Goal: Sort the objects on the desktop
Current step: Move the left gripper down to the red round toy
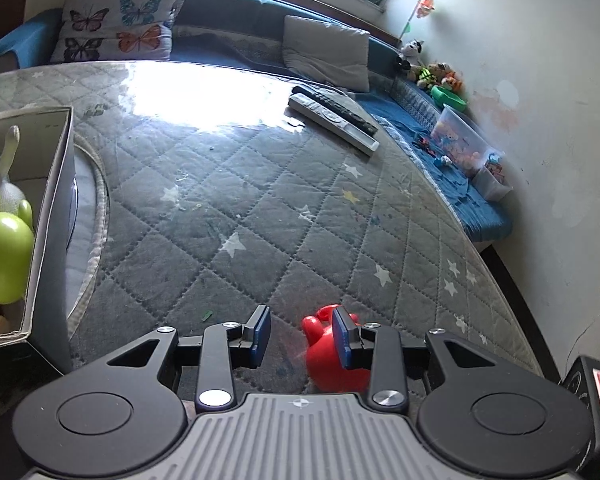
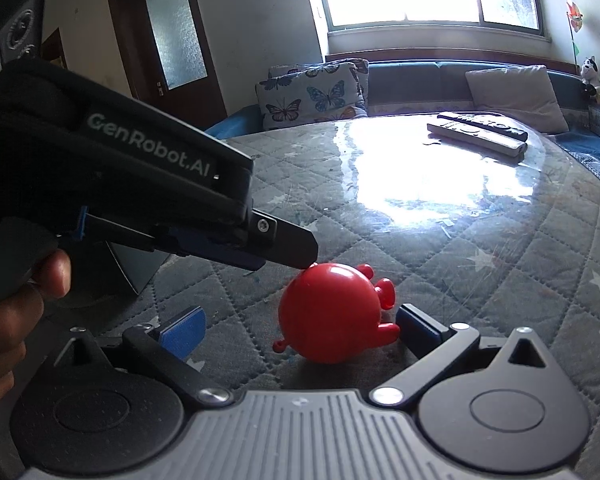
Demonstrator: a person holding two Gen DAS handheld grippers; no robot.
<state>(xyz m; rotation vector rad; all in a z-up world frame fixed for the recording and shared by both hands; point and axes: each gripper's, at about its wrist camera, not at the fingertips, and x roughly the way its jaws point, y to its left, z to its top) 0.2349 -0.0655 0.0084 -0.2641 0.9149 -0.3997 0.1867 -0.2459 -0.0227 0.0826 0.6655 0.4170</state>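
A red round toy with small knobs (image 2: 332,312) lies on the quilted grey table cover (image 2: 480,240). My right gripper (image 2: 300,330) is open, its blue-padded jaws on either side of the toy, not closed on it. My left gripper (image 1: 302,336) is open and hovers just above the toy; in the left wrist view the toy (image 1: 324,356) sits partly behind its right pad. In the right wrist view the left gripper's body (image 2: 148,184) reaches in from the left, its tip touching or nearly touching the toy's top.
A grey box (image 1: 48,216) at the left holds a green round toy (image 1: 2,260) and a white plush. Two remote controls (image 1: 332,118) lie at the table's far side. A sofa with cushions (image 1: 324,50) and toy bins (image 1: 460,140) stands beyond.
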